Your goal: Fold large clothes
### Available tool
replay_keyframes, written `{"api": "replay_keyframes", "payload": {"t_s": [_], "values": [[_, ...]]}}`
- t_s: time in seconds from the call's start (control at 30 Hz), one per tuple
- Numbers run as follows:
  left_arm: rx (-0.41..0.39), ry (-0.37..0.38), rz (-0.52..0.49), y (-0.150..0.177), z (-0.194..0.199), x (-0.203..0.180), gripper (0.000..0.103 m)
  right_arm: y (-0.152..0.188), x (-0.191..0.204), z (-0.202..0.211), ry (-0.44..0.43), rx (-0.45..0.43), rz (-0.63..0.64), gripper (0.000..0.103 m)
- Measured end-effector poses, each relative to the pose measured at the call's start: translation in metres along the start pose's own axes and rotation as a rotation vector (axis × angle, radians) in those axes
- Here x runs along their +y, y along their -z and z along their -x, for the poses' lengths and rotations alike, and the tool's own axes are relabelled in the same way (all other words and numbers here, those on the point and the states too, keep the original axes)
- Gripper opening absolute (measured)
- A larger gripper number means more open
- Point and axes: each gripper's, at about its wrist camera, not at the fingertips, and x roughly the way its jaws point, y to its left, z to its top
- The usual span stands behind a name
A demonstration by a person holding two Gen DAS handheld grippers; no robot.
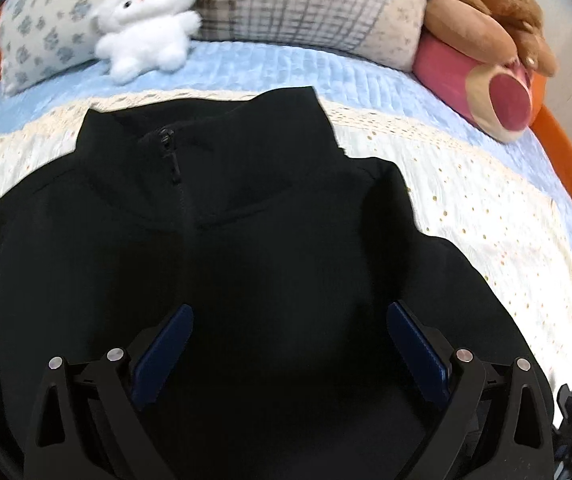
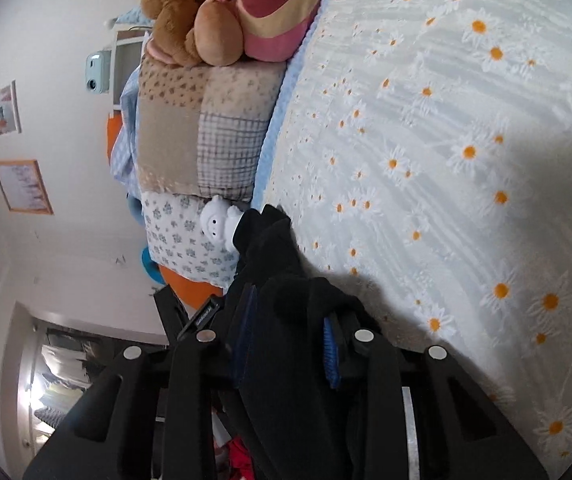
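I am gripping the black jacket (image 2: 282,320) with the right tool (image 2: 289,328) while the left tool (image 1: 289,332) is hanging released above it.

In the left wrist view I am seeing the jacket (image 1: 222,240) lying spread on the bed (image 1: 485,216), collar and zipper pointing toward the pillows (image 1: 305,4) and the white plush toy (image 1: 146,28), and my left tool's blue pads (image 1: 166,352) are standing wide apart over the dark cloth. In the right wrist view a bunched fold of the jacket is sitting between my right tool's pads (image 2: 331,352), which are pressing on it, beside the daisy-patterned bed cover (image 2: 465,160).
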Motion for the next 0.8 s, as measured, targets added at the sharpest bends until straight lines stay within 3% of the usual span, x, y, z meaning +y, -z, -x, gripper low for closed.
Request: {"api": "replay_keyframes", "payload": {"t_s": [0.1, 0.13, 0.27, 0.33, 0.4, 0.43, 0.53, 0.63, 0.73, 0.77, 0.8], "values": [[-0.006, 0.019, 0.031, -0.002, 0.000, 0.004, 0.100, 0.005, 0.002, 0.001, 0.004, 0.006, 0.002, 0.054], [-0.016, 0.042, 0.063, -0.004, 0.001, 0.008, 0.100, 0.008, 0.004, 0.003, 0.007, 0.018, 0.014, 0.057], [-0.038, 0.238, 0.184, -0.017, -0.002, 0.020, 0.099, 0.031, 0.020, 0.020, 0.088, 0.048, 0.102, 0.070], [-0.074, 0.273, 0.199, -0.016, 0.001, 0.017, 0.098, 0.054, 0.033, 0.034, 0.139, 0.070, 0.200, 0.071], [-0.104, 0.324, 0.209, -0.008, 0.012, 0.016, 0.098, 0.088, 0.052, 0.050, 0.188, 0.115, 0.365, 0.071], [-0.105, 0.343, 0.199, -0.001, 0.019, 0.014, 0.098, 0.113, 0.062, 0.059, 0.256, 0.139, 0.485, 0.071], [-0.042, 0.346, 0.092, 0.028, 0.038, 0.006, 0.098, 0.192, 0.077, 0.085, 0.410, 0.214, 0.757, 0.071], [0.023, 0.376, -0.043, 0.079, 0.073, 0.001, 0.098, 0.250, 0.064, 0.093, 0.433, 0.347, 0.785, 0.070], [0.066, 0.448, -0.082, 0.130, 0.110, 0.012, 0.098, 0.284, 0.049, 0.082, 0.487, 0.438, 0.786, 0.070], [0.086, 0.461, -0.095, 0.151, 0.125, 0.019, 0.098, 0.289, 0.047, 0.080, 0.497, 0.436, 0.787, 0.067], [0.093, 0.459, -0.100, 0.166, 0.136, 0.024, 0.098, 0.291, 0.048, 0.079, 0.505, 0.432, 0.795, 0.057]]}}
